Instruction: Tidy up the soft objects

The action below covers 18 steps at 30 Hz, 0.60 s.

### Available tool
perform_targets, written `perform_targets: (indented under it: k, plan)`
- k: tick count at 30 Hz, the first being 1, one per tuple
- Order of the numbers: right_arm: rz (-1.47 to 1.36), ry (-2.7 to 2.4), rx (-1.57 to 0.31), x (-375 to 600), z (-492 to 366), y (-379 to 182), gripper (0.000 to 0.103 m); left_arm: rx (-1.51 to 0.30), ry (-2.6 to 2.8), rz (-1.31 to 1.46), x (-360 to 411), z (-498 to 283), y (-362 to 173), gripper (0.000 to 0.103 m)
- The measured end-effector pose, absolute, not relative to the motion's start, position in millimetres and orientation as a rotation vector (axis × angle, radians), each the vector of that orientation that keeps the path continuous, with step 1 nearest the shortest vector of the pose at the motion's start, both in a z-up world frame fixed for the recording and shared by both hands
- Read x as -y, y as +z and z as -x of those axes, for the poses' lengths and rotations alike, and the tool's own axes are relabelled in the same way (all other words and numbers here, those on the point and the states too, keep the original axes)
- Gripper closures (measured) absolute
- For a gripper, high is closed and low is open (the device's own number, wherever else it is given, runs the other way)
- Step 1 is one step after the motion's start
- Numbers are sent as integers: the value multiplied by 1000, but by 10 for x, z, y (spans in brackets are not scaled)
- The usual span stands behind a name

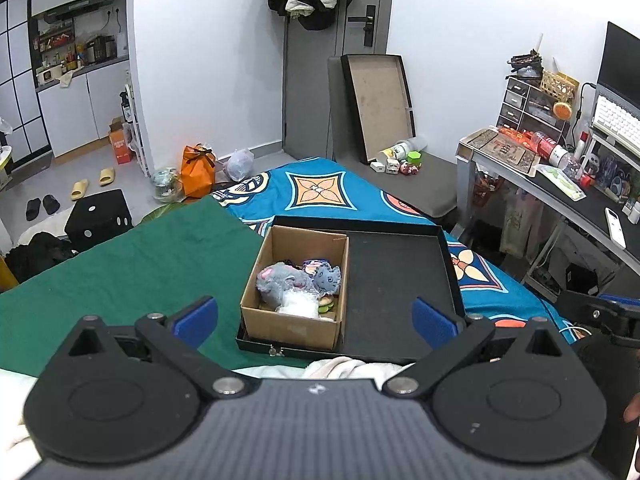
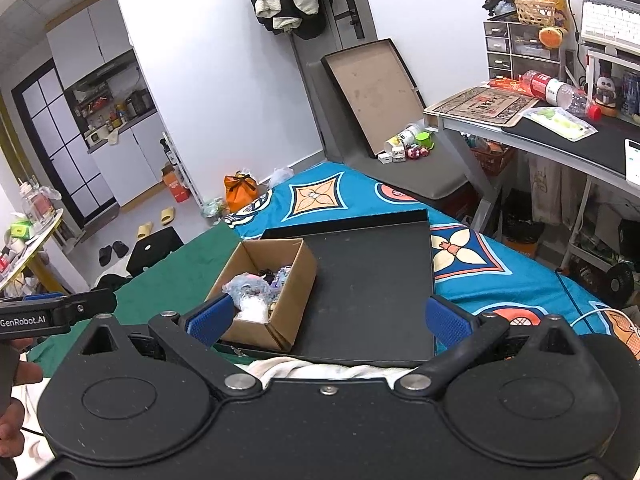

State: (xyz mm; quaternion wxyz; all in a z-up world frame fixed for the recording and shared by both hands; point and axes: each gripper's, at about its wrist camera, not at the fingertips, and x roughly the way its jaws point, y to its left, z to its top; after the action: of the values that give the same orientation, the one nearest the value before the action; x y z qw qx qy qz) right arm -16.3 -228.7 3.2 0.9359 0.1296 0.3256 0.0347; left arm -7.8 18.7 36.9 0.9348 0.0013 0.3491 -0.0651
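1. Only the right wrist view shows a round side table [image 2: 44,226].
2. The cardboard box [image 1: 294,280] in the black tray [image 1: 396,280] holds the soft toys [image 1: 298,280].
3. Left gripper [image 1: 315,318] and right gripper [image 2: 328,318] gape wide, empty.

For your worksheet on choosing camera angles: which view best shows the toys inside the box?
The left wrist view: it looks down into the box at the toys. The right wrist view sees them partly hidden by a tong.

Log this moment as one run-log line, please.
left tongs open, empty | right tongs open, empty | soft toys in cardboard box | box on black tray | tray's right side bare
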Motion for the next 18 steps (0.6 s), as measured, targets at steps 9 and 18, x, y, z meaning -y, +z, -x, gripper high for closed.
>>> perform_targets:
  k: [9, 18]
  plan:
    - [-267, 70, -666, 2300, 187, 34, 0, -714, -135, -8, -172, 90, 362, 1]
    - [-267, 74, -669, 2291, 189, 31, 0, -713, -129, -12, -133, 91, 362, 1]
